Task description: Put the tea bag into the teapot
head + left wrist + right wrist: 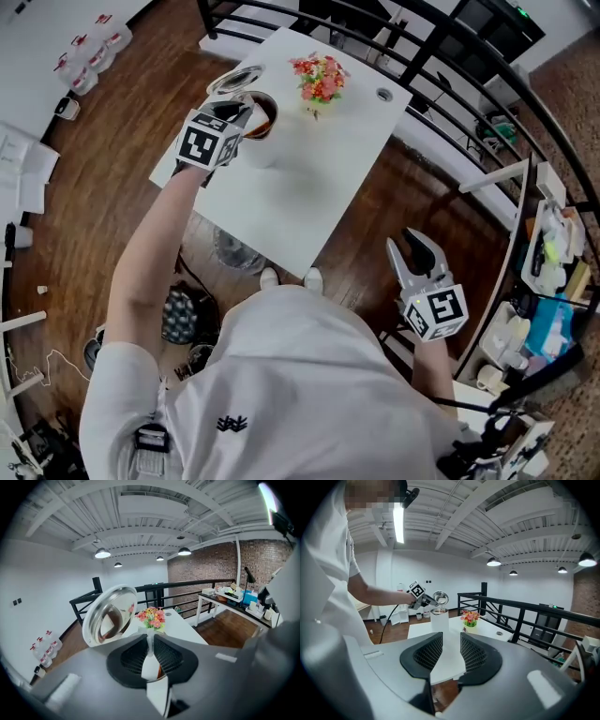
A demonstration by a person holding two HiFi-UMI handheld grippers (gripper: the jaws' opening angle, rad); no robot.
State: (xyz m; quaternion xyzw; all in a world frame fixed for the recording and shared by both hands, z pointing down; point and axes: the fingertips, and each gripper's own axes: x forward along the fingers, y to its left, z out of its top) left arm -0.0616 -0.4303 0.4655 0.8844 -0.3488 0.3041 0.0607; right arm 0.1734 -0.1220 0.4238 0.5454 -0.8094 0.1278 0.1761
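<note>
The teapot, a white cylinder, stands at the far left corner of the white table. Its round metal lid is tipped up and open. My left gripper hovers right over the pot's mouth, shut on a thin white tea bag that hangs between the pads. The pot's brown inside shows just behind it. My right gripper is off the table's right side over the wooden floor, open and empty.
A small vase of pink and red flowers stands on the table right of the teapot. A black railing runs behind the table. A shelf of clutter stands at the far right. Bottles sit on the floor at the left.
</note>
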